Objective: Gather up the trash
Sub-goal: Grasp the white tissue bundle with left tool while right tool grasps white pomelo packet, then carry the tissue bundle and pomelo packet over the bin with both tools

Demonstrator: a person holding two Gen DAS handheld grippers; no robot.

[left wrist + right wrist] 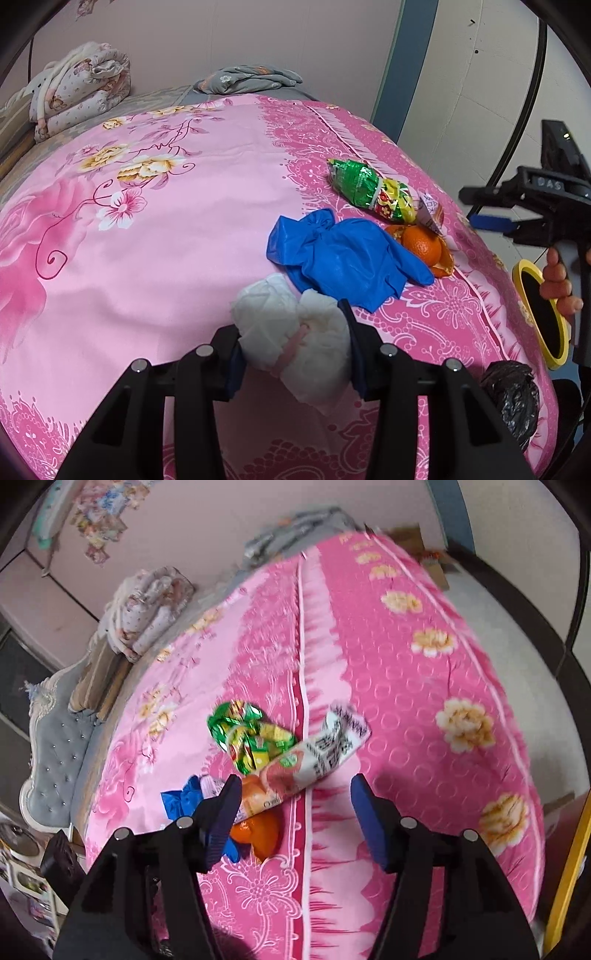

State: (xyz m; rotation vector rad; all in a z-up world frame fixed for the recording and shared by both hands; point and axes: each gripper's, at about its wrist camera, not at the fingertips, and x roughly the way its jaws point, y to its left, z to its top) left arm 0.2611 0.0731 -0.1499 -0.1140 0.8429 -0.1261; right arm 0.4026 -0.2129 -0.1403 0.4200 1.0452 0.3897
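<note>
Your trash pile sat near the bedspread [166,240]'s edge; left gripper [295,347] clamped crumpled white tissue [291,332]; right gripper [295,812] gaped empty.

The orange [258,827] sits half hidden under a printed wrapper [317,760], its label too smeared to read. The blue glove [181,797] mostly vanishes behind one black finger [221,823] (right wrist view).
</note>
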